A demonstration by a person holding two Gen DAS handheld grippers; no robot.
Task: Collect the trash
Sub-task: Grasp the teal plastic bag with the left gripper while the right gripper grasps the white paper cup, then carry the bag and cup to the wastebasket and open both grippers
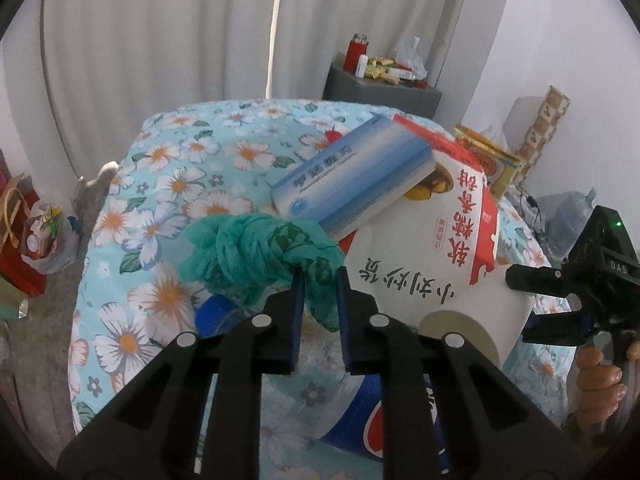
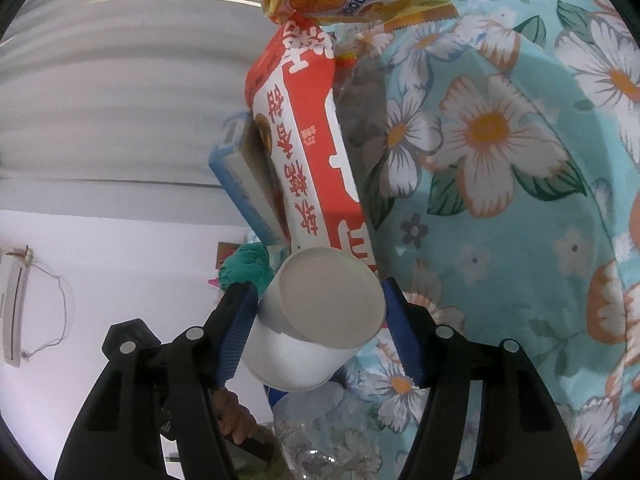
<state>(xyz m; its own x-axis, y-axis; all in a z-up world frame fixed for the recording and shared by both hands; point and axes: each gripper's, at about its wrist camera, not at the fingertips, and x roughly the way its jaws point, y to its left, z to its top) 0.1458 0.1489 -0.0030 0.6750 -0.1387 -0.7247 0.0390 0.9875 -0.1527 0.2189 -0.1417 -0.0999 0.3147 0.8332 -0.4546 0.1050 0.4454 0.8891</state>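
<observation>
Grab stage: left gripper [image 1: 320, 276] pinches the green crumpled cloth [image 1: 256, 256] on the floral bedspread [image 1: 160, 152]; right gripper [image 2: 320, 320] brackets the white paper cup [image 2: 316, 320], jaws apart. Next, probably squeeze and lift.
</observation>
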